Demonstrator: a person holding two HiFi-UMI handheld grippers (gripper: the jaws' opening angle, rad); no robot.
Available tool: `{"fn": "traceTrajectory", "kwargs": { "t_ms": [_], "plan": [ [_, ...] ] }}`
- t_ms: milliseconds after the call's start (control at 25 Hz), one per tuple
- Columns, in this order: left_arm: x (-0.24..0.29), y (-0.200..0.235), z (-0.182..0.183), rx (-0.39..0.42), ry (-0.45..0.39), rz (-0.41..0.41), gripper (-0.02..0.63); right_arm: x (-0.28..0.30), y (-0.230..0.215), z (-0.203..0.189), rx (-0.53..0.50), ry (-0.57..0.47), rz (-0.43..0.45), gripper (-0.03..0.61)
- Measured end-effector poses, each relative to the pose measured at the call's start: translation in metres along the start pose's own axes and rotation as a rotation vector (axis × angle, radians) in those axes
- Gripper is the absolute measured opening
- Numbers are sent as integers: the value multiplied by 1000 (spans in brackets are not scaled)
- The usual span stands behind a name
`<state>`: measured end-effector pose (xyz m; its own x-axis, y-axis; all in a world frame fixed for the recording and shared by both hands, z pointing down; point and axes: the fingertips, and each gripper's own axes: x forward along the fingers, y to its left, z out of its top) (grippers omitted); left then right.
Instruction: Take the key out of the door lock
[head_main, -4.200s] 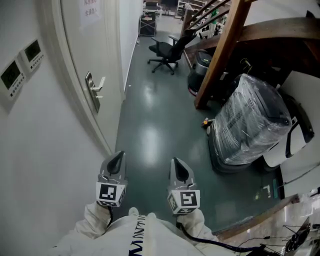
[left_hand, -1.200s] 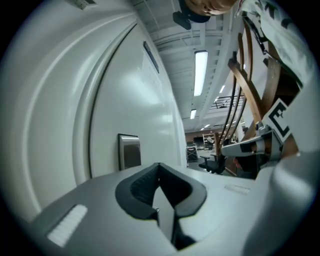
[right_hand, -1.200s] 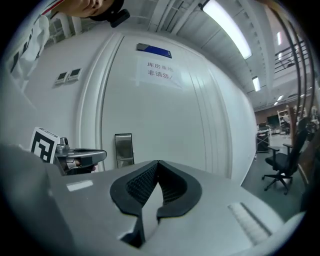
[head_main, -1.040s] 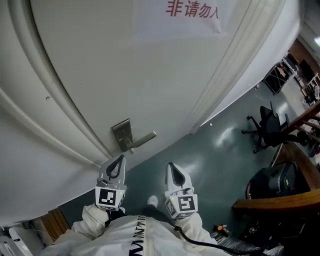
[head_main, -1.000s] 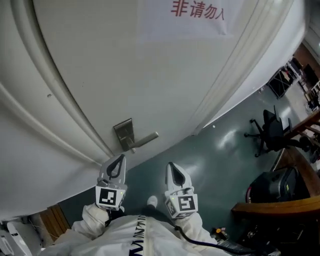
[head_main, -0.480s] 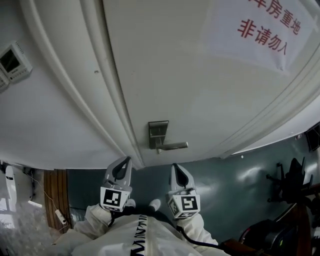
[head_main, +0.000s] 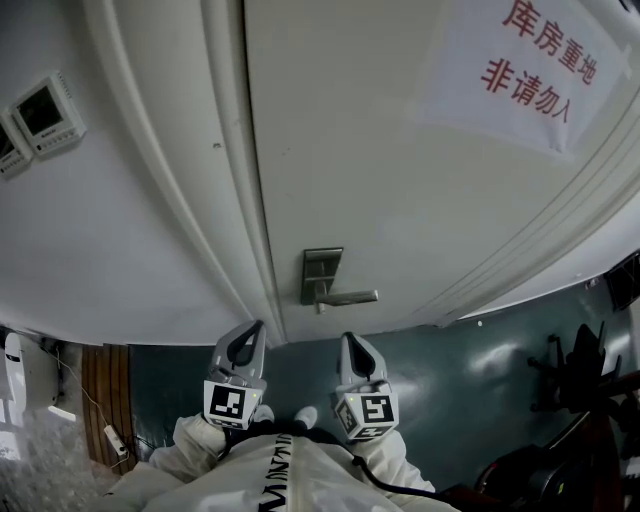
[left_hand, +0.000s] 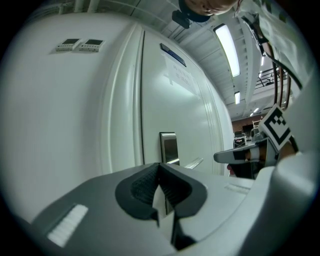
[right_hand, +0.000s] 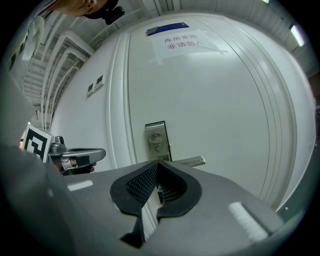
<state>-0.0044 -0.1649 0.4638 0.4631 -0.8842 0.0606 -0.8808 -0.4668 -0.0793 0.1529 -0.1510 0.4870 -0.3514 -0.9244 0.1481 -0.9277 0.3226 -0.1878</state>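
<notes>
Two grippers hang level in front of the door (head_main: 400, 180), and neither touches it. The left gripper (head_main: 252, 332) and the right gripper (head_main: 352, 342) both have their jaws pressed together at the tips with nothing between them.

The lock plate (head_main: 320, 275) sits near the door's left edge, above and between the two grippers in the head view. Its handle (head_main: 350, 297) sticks out to the right. The right gripper view shows a small mark on the plate above the handle. Whether that is the key cannot be told, as it is too small.

Judging by this, the task has barely begun. The approach looks done, while opening a gripper, reaching the plate, gripping the key and drawing it out are all left.

About four seconds earlier the door stood off to the left down the corridor. One second ago the plate lay tilted to the left, and now it is square ahead. The grippers kept their closed pose throughout.
</notes>
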Motion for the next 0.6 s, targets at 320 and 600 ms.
{"fn": "traceTrajectory", "kwargs": {
  "t_ms": [320, 600],
  "plan": [
    [-2, 0, -2, 0, 0, -34, -2, 2, 1, -10, 111, 5, -4, 0],
    [-3, -1, -4, 28, 13, -43, -2, 18, -2, -29, 362, 10, 50, 2]
  ]
}}
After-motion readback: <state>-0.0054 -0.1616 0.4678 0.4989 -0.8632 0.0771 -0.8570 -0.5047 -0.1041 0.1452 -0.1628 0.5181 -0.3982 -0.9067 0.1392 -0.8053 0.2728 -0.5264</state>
